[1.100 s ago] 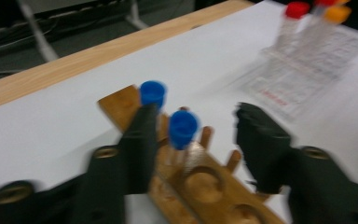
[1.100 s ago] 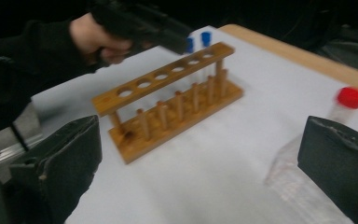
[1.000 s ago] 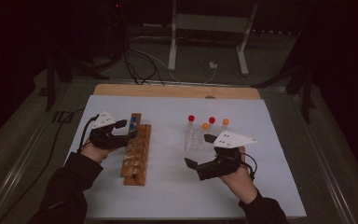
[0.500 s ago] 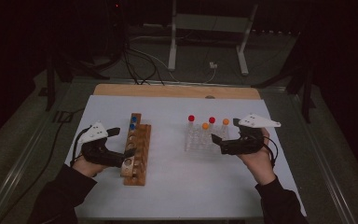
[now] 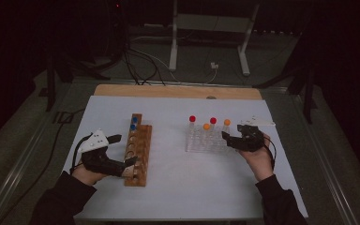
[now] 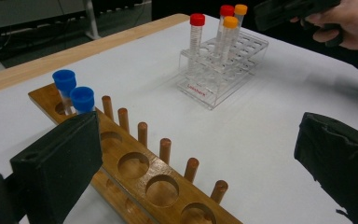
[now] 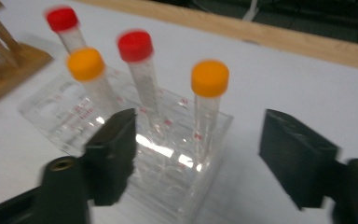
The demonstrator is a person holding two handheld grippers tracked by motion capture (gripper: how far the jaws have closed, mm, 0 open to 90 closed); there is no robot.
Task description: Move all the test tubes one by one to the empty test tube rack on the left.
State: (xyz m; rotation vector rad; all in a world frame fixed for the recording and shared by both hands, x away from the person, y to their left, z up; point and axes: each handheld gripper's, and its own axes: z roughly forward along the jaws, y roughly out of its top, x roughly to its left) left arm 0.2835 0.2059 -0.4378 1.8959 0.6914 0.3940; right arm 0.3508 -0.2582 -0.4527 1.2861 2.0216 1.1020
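A white sheet covers the table, leaving a light wooden strip bare along its far edge. Beyond, a white metal stand and dark cables occupy the grey floor.

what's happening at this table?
A person works two handheld tools over test tubes. The right tool is open at the clear rack, its jaws just closing in around the nearest orange-capped tube without gripping it yet. The left tool is open and empty, its jaws standing either side of the wooden rack, which already holds two blue-capped tubes. Two red-capped and two orange-capped tubes stand in the clear rack.
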